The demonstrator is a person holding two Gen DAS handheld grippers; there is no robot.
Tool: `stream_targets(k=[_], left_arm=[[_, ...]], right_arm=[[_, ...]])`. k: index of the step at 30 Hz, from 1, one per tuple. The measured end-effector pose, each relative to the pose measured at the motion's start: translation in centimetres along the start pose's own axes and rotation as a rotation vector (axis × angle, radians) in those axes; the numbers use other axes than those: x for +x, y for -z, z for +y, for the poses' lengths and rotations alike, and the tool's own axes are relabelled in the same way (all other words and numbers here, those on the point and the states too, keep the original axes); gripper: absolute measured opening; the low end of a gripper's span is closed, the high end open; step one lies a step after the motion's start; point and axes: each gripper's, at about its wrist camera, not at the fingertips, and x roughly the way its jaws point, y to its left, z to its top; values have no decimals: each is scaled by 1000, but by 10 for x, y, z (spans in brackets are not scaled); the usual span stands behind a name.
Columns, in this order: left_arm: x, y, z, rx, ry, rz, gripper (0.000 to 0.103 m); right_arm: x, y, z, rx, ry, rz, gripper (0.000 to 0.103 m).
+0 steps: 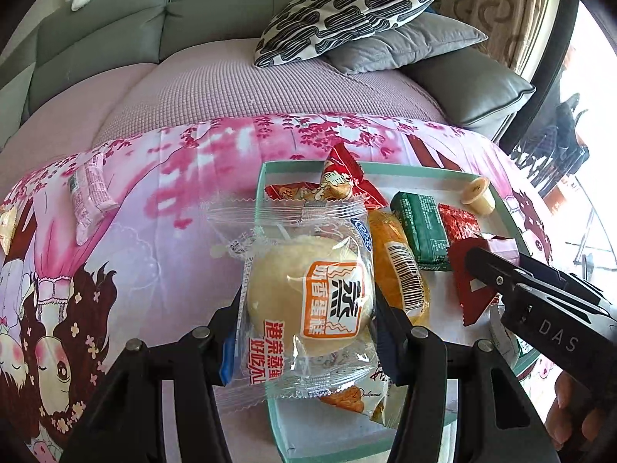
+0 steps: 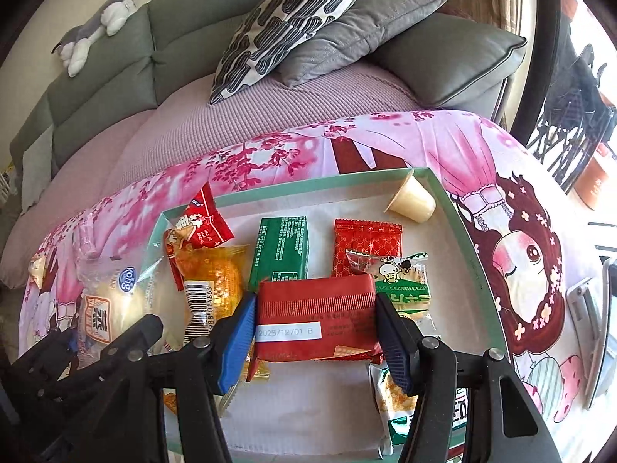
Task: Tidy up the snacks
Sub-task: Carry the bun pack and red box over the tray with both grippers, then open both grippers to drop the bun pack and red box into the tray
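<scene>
My left gripper [image 1: 306,308] is shut on a clear-wrapped steamed cake [image 1: 308,293], held over the left rim of the green-edged tray [image 1: 416,171]. My right gripper [image 2: 314,322] is shut on a red snack pack [image 2: 316,316] with a date label, above the tray's [image 2: 308,189] middle. Inside the tray lie an orange bun pack [image 2: 212,281], a green pack [image 2: 281,250], a red patterned pack [image 2: 366,239], a jelly cup [image 2: 412,200] and a red candy pack [image 2: 200,223]. The right gripper's finger shows in the left wrist view [image 1: 489,270].
A pink wafer pack [image 1: 90,189] lies on the pink cartoon cloth [image 1: 154,200] left of the tray. Behind it are a sofa with patterned and grey cushions [image 2: 293,19] and a plush toy [image 2: 96,27]. A phone-like flat object [image 2: 594,320] lies at the far right.
</scene>
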Motion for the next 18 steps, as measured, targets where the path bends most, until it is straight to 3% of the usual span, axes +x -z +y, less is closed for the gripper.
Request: stream_targets(k=[8, 11, 18], left_arm=[[8, 1, -9, 19, 3, 36, 59], [7, 1, -8, 22, -7, 39, 68], [-6, -4, 4, -15, 16, 15, 69]], right_arm=[[3, 1, 1, -6, -6, 3, 65], [1, 0, 1, -5, -5, -2, 65], [-1, -1, 3, -15, 0, -1, 65]])
